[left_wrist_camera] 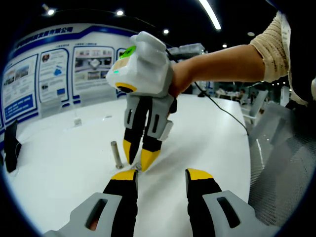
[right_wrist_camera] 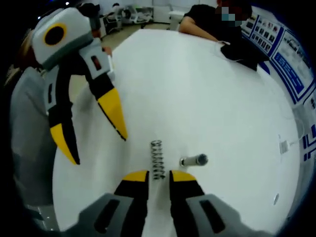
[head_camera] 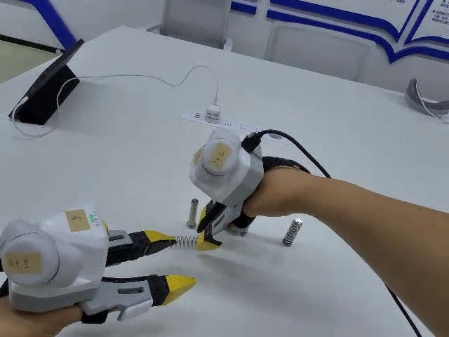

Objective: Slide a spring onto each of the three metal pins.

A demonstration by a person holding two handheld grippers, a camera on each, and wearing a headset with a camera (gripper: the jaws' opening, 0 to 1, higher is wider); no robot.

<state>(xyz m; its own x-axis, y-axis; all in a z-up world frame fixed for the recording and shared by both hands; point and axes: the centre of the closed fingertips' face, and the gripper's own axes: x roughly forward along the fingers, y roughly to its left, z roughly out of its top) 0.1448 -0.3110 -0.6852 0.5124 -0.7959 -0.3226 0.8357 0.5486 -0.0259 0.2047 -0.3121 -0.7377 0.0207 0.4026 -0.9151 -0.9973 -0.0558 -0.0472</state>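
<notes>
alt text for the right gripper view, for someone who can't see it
The right tool grips the near end of a coil spring over a white table, with a bare metal pin just beside the spring. The left tool hangs open at the upper left, clear of both.

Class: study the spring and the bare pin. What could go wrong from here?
1. The right hand-held gripper pinches the spring only by one end, so it could slip or flick away.
2. The spring lies sideways while the bare pin stands upright; pushed on out of line, it may topple the pin.
3. The open left hand-held gripper is close and could bump the spring.
</notes>
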